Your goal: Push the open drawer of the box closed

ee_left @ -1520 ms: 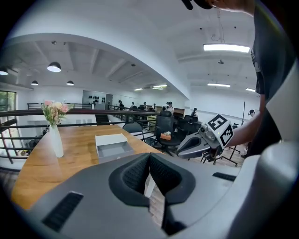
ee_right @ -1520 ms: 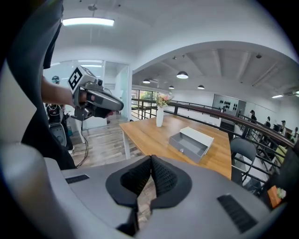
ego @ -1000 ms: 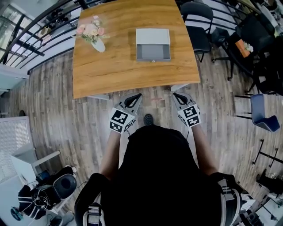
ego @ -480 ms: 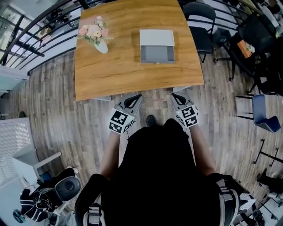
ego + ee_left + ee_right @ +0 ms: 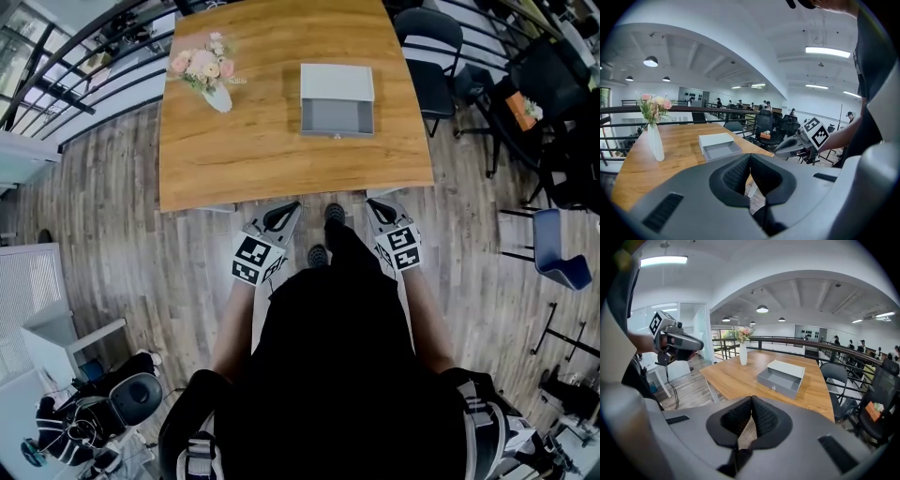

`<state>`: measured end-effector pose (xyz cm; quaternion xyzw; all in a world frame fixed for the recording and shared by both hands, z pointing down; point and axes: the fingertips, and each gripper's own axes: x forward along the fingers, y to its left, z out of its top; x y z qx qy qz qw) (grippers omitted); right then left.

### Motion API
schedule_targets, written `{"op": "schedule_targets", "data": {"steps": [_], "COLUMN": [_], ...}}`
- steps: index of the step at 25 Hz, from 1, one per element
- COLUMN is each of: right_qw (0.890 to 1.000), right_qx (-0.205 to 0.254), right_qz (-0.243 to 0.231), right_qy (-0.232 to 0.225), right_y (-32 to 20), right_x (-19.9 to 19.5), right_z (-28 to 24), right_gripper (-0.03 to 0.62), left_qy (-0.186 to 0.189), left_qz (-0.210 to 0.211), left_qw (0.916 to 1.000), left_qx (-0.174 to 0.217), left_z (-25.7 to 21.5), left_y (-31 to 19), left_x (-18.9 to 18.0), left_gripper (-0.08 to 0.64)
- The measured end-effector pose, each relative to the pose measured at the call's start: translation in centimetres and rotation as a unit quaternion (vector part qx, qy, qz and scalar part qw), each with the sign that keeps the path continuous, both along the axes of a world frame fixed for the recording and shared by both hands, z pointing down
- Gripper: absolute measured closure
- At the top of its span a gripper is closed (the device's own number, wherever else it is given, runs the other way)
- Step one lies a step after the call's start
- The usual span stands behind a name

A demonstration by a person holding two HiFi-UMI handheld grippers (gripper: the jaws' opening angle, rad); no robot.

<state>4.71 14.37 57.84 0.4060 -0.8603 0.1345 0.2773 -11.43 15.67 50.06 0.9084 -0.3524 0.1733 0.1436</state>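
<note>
A white box (image 5: 337,82) sits at the middle right of the wooden table (image 5: 253,150), its grey drawer (image 5: 337,117) pulled open toward me. My left gripper (image 5: 292,205) and right gripper (image 5: 374,202) hang side by side in front of the table's near edge, well short of the box. Both are shut with nothing between the jaws. In the left gripper view the shut jaws point past the drawer (image 5: 722,151). The right gripper view shows the drawer (image 5: 780,380) ahead, with its small knob facing me.
A white vase of pink flowers (image 5: 208,82) stands at the table's far left. Black chairs (image 5: 431,42) crowd the table's right side and a railing runs along the far left. A foot (image 5: 334,214) is stepping forward between the grippers on the wood floor.
The person has stepped toward the table, with one foot now forward between the grippers. Both grippers stay shut and hold the same pose in front of the body.
</note>
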Motion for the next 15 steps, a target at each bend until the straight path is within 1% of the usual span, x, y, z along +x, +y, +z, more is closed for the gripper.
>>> {"op": "schedule_targets", "data": {"steps": [5,11,15], "right_qw": [1.0,1.0,0.999], "right_qx": [-0.001,-0.006,-0.015], "right_qz": [-0.014,-0.025,-0.03], "right_qy": [0.007,-0.002,-0.004], "right_y": [-1.7,-4.4,-5.8], "right_x": [-0.3,-1.1,-1.0], "right_z": [0.4,0.8,1.4], "right_gripper": [0.575,0.575,0.575], "left_qy": [-0.002,-0.007,-0.01], "left_qz": [-0.008,-0.014,-0.013], "left_qw": [1.0,0.9999,0.9999], "left_qx": [0.003,-0.001,-0.003], "left_z": [-0.6,-0.5,-0.4], "left_y": [-1.7,-4.2,-5.8], "left_x": [0.0,0.1,0.6], "left_gripper": [0.537,0.537,0.537]}}
